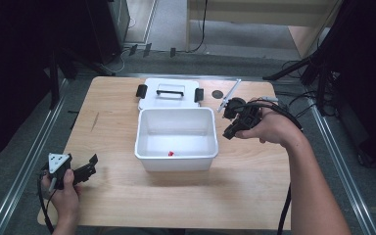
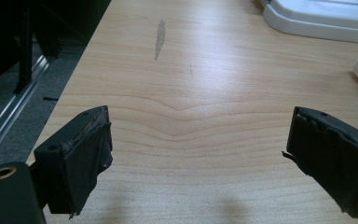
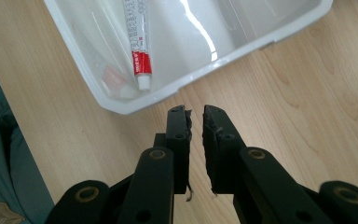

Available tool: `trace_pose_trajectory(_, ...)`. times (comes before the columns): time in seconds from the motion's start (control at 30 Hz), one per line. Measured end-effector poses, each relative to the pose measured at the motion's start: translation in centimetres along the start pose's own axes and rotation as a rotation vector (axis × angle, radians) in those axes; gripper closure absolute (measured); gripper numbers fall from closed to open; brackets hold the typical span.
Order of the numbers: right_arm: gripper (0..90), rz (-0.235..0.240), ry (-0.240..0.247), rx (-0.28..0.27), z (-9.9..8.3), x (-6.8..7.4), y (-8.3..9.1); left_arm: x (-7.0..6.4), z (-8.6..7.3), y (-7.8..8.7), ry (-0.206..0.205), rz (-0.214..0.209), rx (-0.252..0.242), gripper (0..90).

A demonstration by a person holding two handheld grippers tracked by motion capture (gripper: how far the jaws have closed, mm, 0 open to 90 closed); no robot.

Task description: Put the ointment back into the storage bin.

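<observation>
A white open box (image 1: 142,142) stands mid-table, and in the high view a small red spot (image 1: 170,153) shows on its floor. The right gripper view shows this as a white tube with a red band and white cap (image 3: 137,42) lying in the box (image 3: 270,35). My right gripper (image 1: 227,134) hovers just right of the box, jaws nearly together with nothing between them (image 3: 195,112). At the table's front left my left gripper (image 1: 93,164) rests low, its jaws wide apart over bare wood (image 2: 200,121).
The box's white lid (image 1: 152,100), with a black handle and two black latches, lies flat behind the box and shows again in the left gripper view (image 2: 317,18). A thin white stick (image 1: 230,94) and a dark round spot (image 1: 218,94) lie at the back right.
</observation>
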State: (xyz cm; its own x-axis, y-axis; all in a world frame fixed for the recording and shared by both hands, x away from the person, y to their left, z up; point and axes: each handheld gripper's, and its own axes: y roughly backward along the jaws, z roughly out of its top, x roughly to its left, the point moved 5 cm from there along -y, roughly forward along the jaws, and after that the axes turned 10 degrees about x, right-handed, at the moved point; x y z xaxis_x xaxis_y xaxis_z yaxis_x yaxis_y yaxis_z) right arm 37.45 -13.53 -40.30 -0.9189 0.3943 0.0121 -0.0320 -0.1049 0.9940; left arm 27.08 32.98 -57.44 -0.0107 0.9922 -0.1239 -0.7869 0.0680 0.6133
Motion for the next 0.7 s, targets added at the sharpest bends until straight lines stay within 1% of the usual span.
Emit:
trace_pose_trajectory(0.17, 79.8, 0.011, -0.042, -0.004, -1.4, -0.5, -1.3, 0.0, 0.0, 0.0, 0.002, 0.000, 0.002, 6.9)
trace_pose_trajectory(0.27, 76.0, 0.024, -0.084, -0.009, -2.4, -0.8, -2.4, 0.0, 0.0, 0.0, 0.006, 0.000, -0.001, 6.9)
trace_pose_trajectory(0.33, 71.9, 0.032, -0.110, -0.015, -3.0, -1.0, -3.1, 0.0, 0.0, 0.0, 0.007, 0.001, -0.002, 7.0)
trace_pose_trajectory(0.37, 68.9, 0.033, -0.132, -0.021, -3.4, -1.1, -3.6, 0.0, 0.0, 0.0, 0.008, 0.001, -0.001, 6.9)
trace_pose_trajectory(0.47, 60.8, 0.025, -0.182, -0.032, -4.4, -1.5, -4.7, 0.0, 0.0, 0.0, 0.008, 0.001, -0.001, 6.9)
trace_pose_trajectory(0.5, 57.0, 0.019, -0.202, -0.044, -4.7, -1.6, -4.9, 0.0, 0.0, 0.0, 0.008, 0.001, 0.000, 6.9)
trace_pose_trajectory(0.57, 50.2, 0.007, -0.231, -0.088, -5.2, -1.8, -5.5, 0.0, 0.0, 0.0, 0.006, 0.001, 0.000, 6.9)
trace_pose_trajectory(0.6, 48.2, 0.003, -0.242, -0.110, -5.4, -1.8, -5.7, 0.0, 0.0, 0.0, 0.007, 0.001, 0.000, 6.9)
trace_pose_trajectory(0.7, 39.5, -0.011, -0.298, -0.165, -6.3, -2.0, -6.5, 0.0, 0.0, 0.0, 0.008, 0.001, -0.001, 7.0)
